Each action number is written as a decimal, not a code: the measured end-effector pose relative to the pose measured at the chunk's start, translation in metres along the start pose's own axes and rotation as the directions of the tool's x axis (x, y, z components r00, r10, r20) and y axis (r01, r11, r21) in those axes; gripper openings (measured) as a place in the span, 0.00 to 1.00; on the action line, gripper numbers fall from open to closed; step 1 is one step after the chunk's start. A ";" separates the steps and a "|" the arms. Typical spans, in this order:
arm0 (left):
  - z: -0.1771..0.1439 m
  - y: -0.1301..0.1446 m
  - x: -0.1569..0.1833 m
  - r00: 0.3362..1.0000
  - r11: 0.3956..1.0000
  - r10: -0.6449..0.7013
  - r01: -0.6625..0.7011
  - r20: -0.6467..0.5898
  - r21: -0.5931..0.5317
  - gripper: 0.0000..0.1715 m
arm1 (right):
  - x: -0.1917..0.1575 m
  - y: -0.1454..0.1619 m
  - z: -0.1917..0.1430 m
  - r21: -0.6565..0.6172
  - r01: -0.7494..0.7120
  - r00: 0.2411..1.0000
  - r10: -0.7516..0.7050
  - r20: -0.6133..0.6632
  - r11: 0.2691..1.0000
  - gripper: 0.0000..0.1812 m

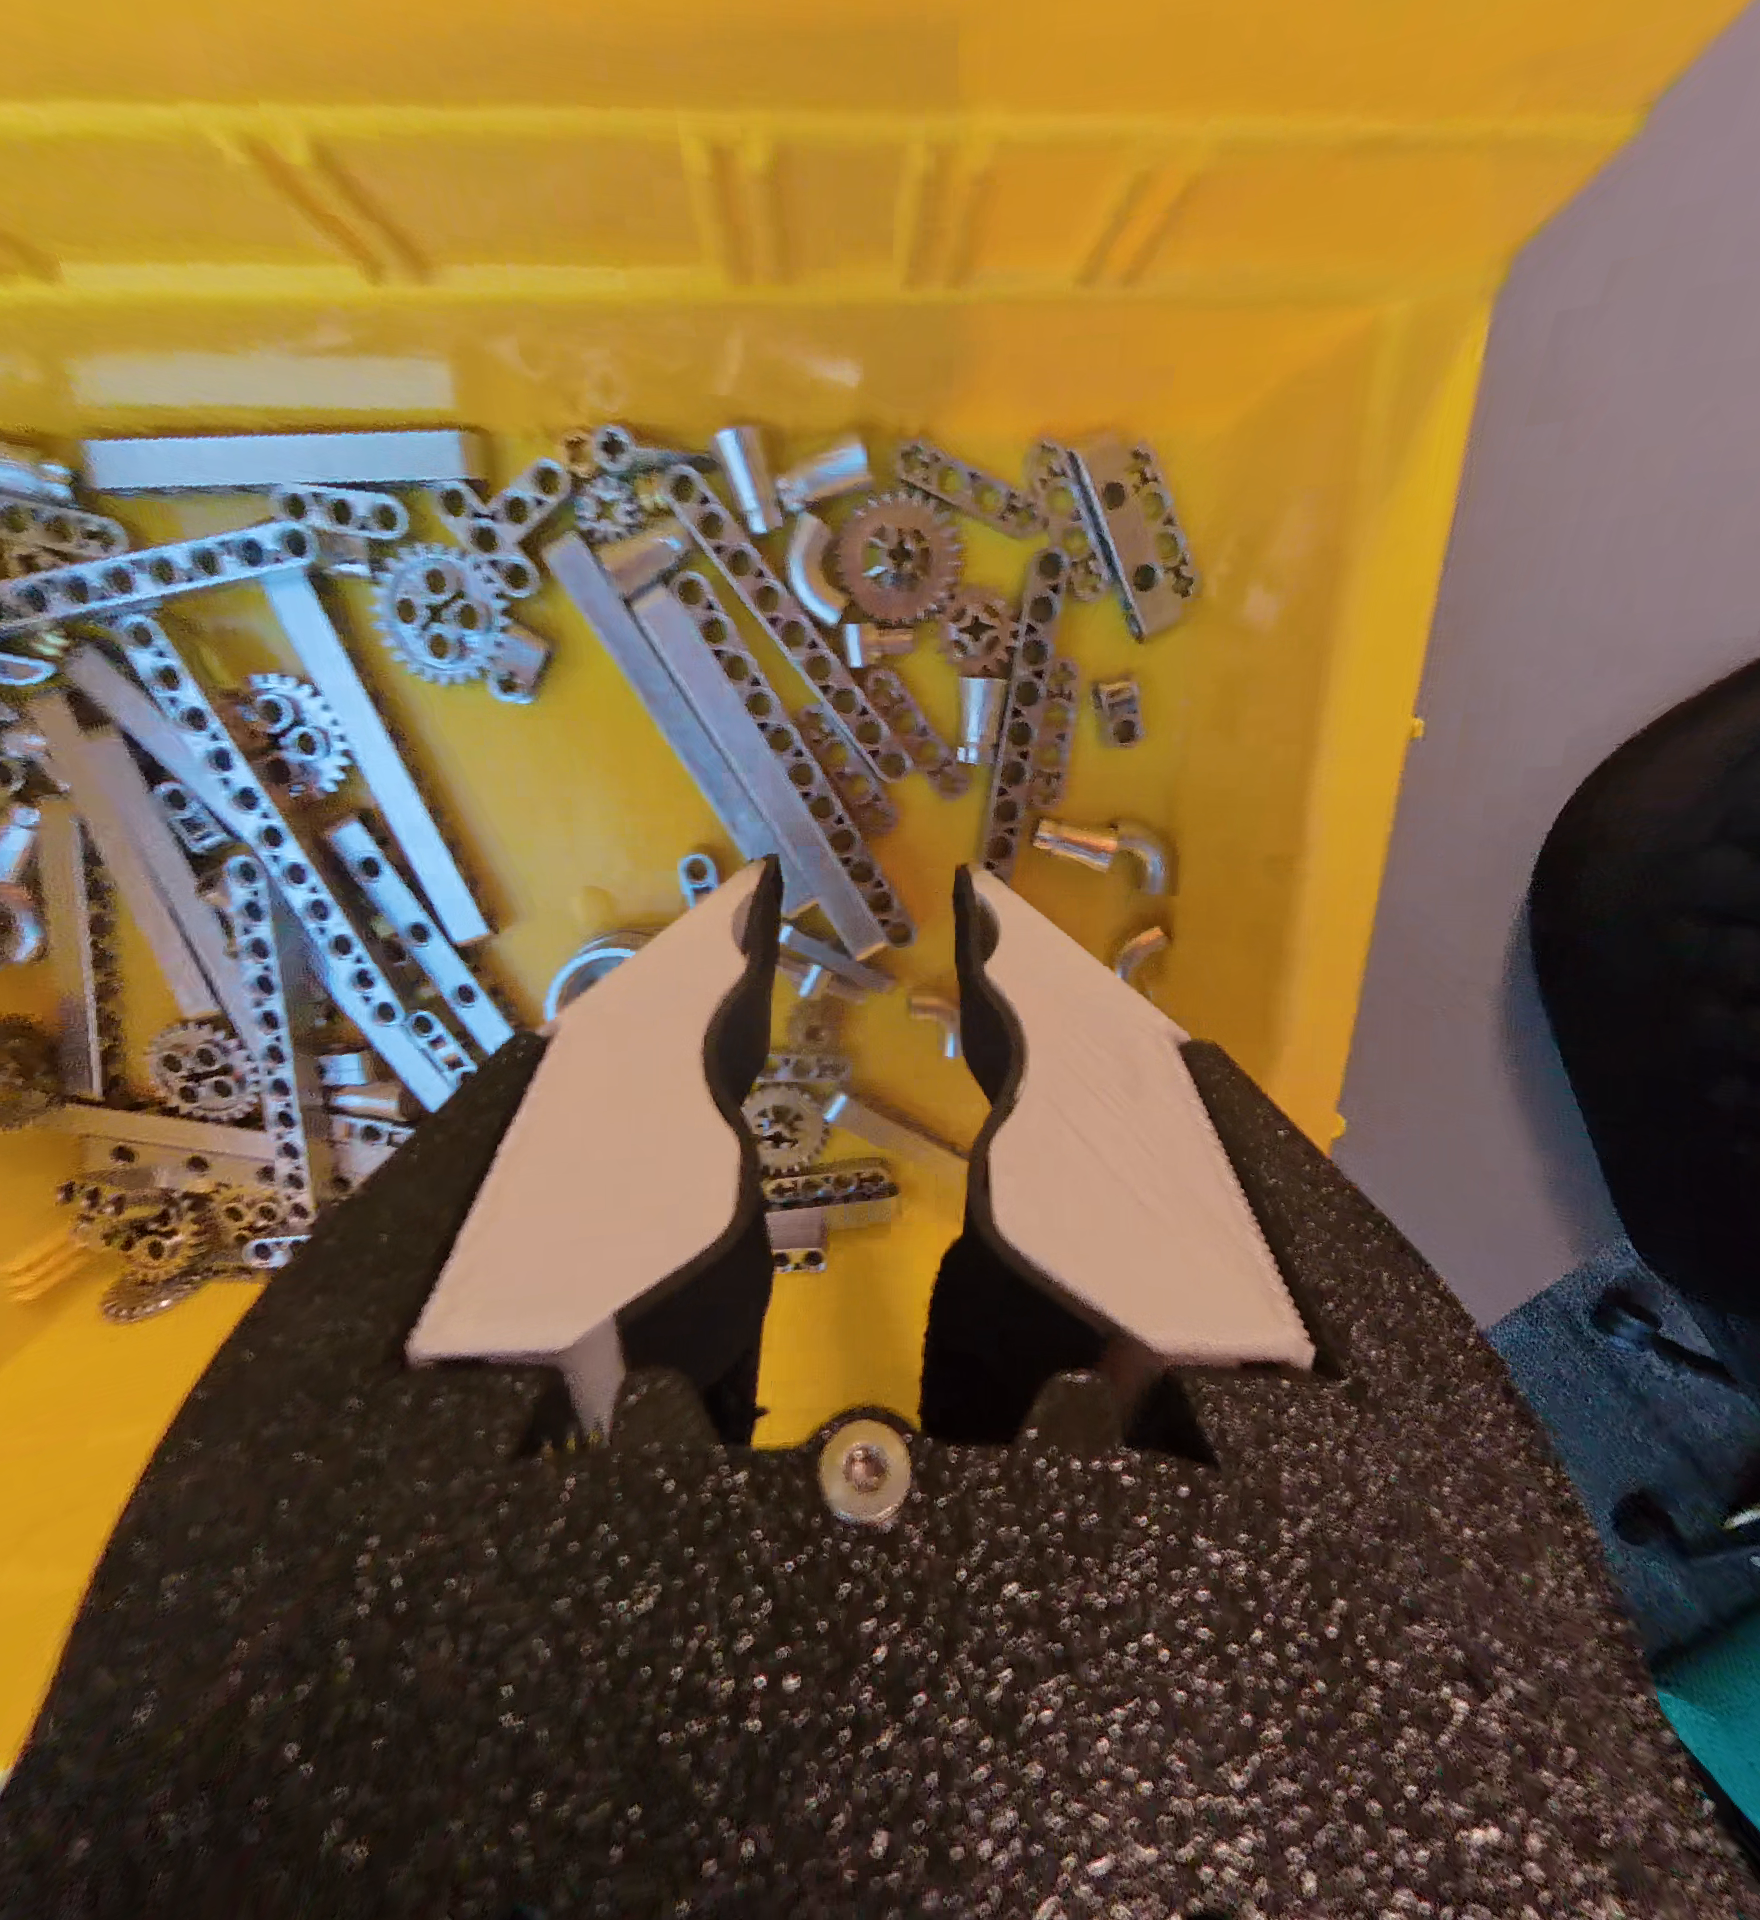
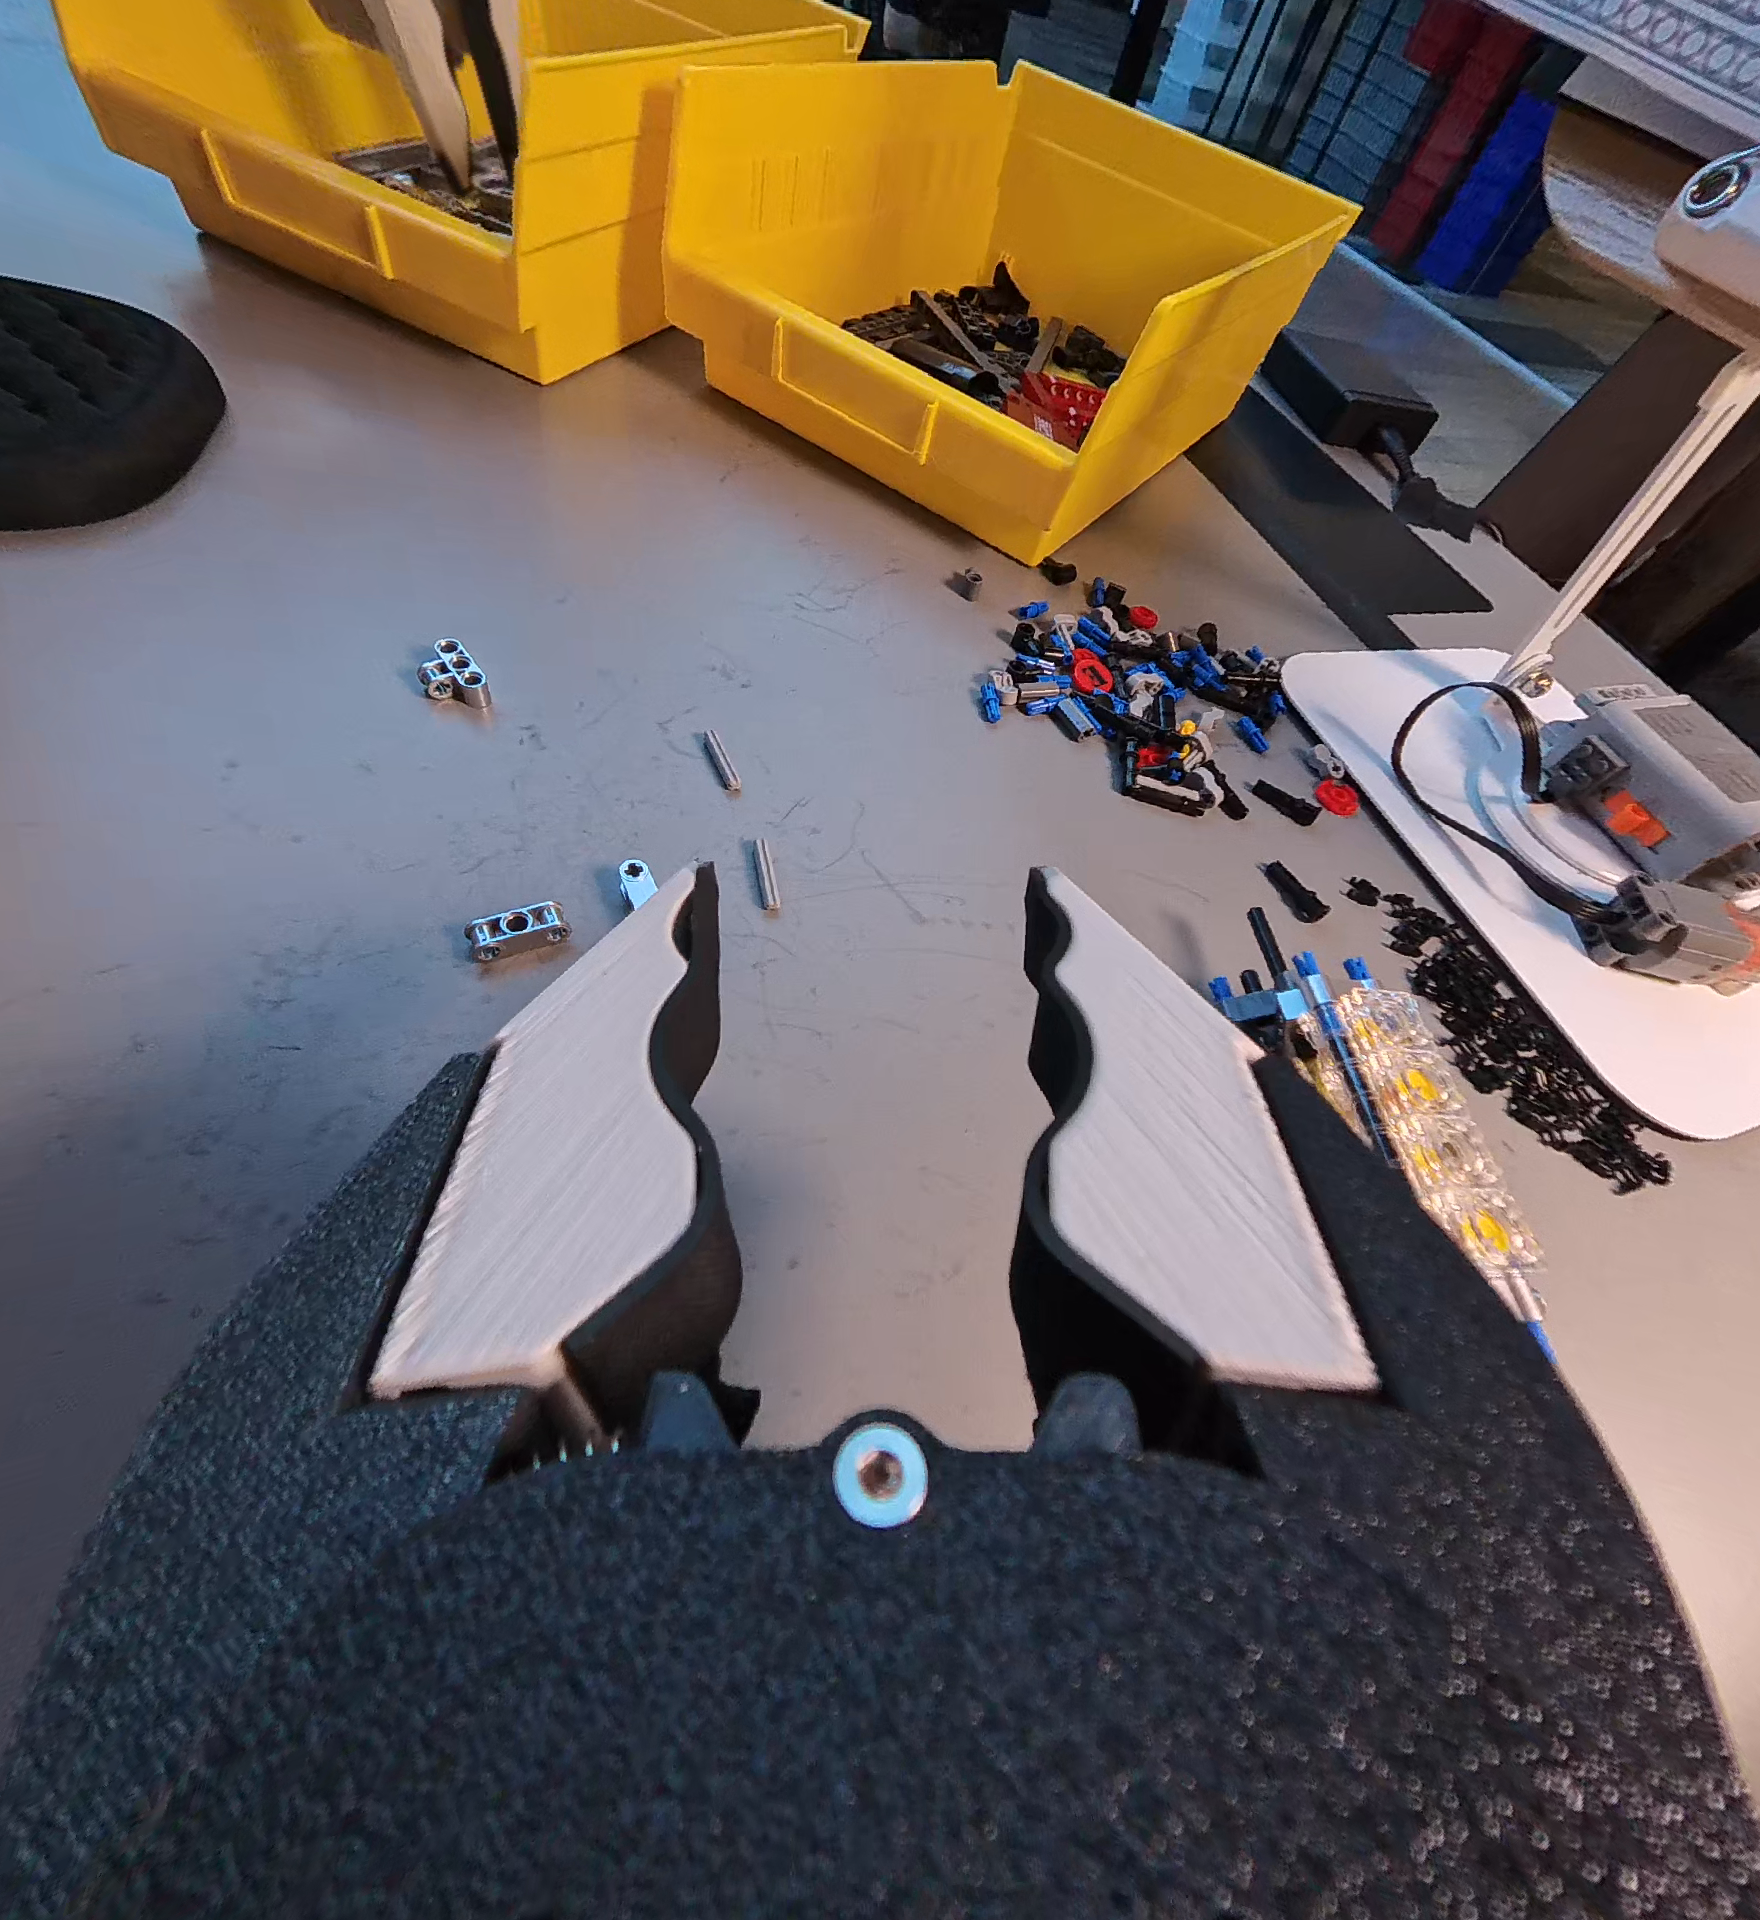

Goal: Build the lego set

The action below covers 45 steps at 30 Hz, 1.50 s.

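Left wrist view: While tilted down into the yellow bin [image 1: 1271, 436], the left gripper [image 1: 868, 883] is seen with jaws parted, nothing held, above silver beams and gears [image 1: 751, 707].
Left surroundings: a grey table [image 1: 1634, 520] and black pad [image 1: 1707, 987] are noted at right.
Right wrist view: the right gripper [image 2: 871, 883] is held low over the table, jaws wide apart, nothing gripped.
Nearest items: a silver axle [image 2: 766, 873] lies just beyond the tips; a small silver connector [image 2: 517, 928] at left.
Farther off: a second yellow bin [image 2: 959, 436] and mixed small parts [image 2: 1136, 696].
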State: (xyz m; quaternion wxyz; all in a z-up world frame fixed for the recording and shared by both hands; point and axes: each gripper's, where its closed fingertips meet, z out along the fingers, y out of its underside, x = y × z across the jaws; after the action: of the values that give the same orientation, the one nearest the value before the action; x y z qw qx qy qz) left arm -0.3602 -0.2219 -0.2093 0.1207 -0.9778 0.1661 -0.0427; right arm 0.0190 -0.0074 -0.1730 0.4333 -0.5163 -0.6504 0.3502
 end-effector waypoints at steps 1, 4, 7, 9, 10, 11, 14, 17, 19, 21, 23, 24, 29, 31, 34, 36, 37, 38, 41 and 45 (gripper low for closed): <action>0.004 0.003 0.006 1.000 1.000 0.013 -0.013 0.002 -0.020 0.21 | 0.000 0.000 0.000 -0.003 0.000 1.000 0.000 0.003 1.000 0.32; 0.014 0.011 0.012 0.998 0.994 0.060 -0.057 0.029 -0.093 0.23 | -0.002 0.001 0.001 -0.010 0.007 1.000 -0.006 0.007 1.000 0.32; 0.019 0.011 0.011 0.994 0.987 0.096 -0.089 0.048 -0.131 0.20 | -0.002 0.001 0.000 -0.005 0.013 1.000 -0.013 0.003 1.000 0.32; 0.019 0.008 0.013 0.994 0.985 0.105 -0.100 0.026 -0.138 0.17 | -0.002 0.001 0.000 -0.005 0.013 1.000 -0.013 0.001 1.000 0.32; 0.019 0.006 0.012 0.993 0.984 0.114 -0.109 0.029 -0.139 0.09 | -0.002 0.001 0.000 -0.005 0.013 1.000 -0.013 0.000 1.000 0.32; 0.019 0.005 0.006 0.989 0.982 0.131 -0.121 0.063 -0.148 0.00 | -0.002 0.001 0.000 -0.006 0.014 1.000 -0.014 0.000 1.000 0.32; 0.017 0.005 -0.007 0.985 0.980 0.134 -0.115 0.106 -0.164 0.00 | -0.002 0.001 0.000 -0.010 0.015 1.000 -0.014 0.000 1.000 0.32; 0.008 0.002 -0.023 0.979 0.986 0.101 -0.075 0.177 -0.147 0.00 | -0.001 0.001 0.001 -0.011 0.010 1.000 -0.010 0.000 1.000 0.32; 0.003 -0.005 -0.010 0.990 0.992 0.100 -0.091 0.101 -0.089 0.01 | -0.001 0.001 0.001 -0.011 0.005 1.000 -0.005 -0.001 1.000 0.32; 0.000 -0.009 0.017 0.986 0.984 0.168 -0.168 -0.016 -0.052 0.07 | 0.000 0.002 0.001 -0.014 -0.001 1.000 0.001 -0.002 1.000 0.31; 0.001 -0.005 0.036 0.973 0.974 0.210 -0.216 -0.093 -0.066 0.10 | 0.001 0.002 0.002 -0.017 -0.006 1.000 0.006 -0.003 1.000 0.32; 0.003 -0.001 0.044 0.967 0.969 0.222 -0.233 -0.128 -0.084 0.12 | 0.001 0.002 0.002 -0.018 -0.009 1.000 0.009 -0.004 1.000 0.32; 0.017 0.029 0.052 0.951 0.935 0.244 -0.282 -0.190 -0.216 0.13 | 0.002 0.003 0.002 -0.018 -0.007 1.000 0.007 -0.010 1.000 0.31; 0.019 0.029 0.050 0.949 0.935 0.251 -0.289 -0.191 -0.206 0.16 | 0.003 0.005 0.004 -0.033 -0.014 1.000 0.014 -0.014 0.999 0.31; 0.017 0.025 0.035 0.947 0.925 0.299 -0.317 -0.116 -0.208 0.03 | 0.005 0.009 0.007 -0.064 -0.025 1.000 0.024 -0.017 0.998 0.31; 0.013 0.025 0.007 0.941 0.914 0.337 -0.325 0.013 -0.242 0.00 | 0.006 0.012 0.010 -0.084 -0.035 0.999 0.033 -0.020 0.996 0.31; 0.009 0.024 -0.003 0.942 0.921 0.330 -0.308 0.055 -0.238 0.00 | 0.007 0.013 0.011 -0.093 -0.041 0.999 0.040 -0.022 0.995 0.31; 0.005 0.019 -0.013 0.944 0.933 0.316 -0.290 0.098 -0.212 0.00 | 0.008 0.014 0.011 -0.101 -0.049 0.999 0.046 -0.025 0.994 0.31; -0.006 0.004 -0.025 0.943 0.955 0.292 -0.278 0.162 -0.106 0.00 | 0.012 0.017 0.013 -0.120 -0.070 0.997 0.066 -0.036 0.990 0.31; -0.010 -0.007 0.005 0.938 0.937 0.347 -0.348 0.024 0.025 0.08 | 0.015 0.022 0.015 -0.144 -0.103 0.994 0.099 -0.038 0.984 0.31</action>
State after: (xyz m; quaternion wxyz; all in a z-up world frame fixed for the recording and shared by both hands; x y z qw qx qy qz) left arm -0.3543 -0.2193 -0.1973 0.1420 -0.9317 0.3342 -0.0137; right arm 0.0120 0.0120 -0.1951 0.3860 -0.5842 -0.6405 0.3154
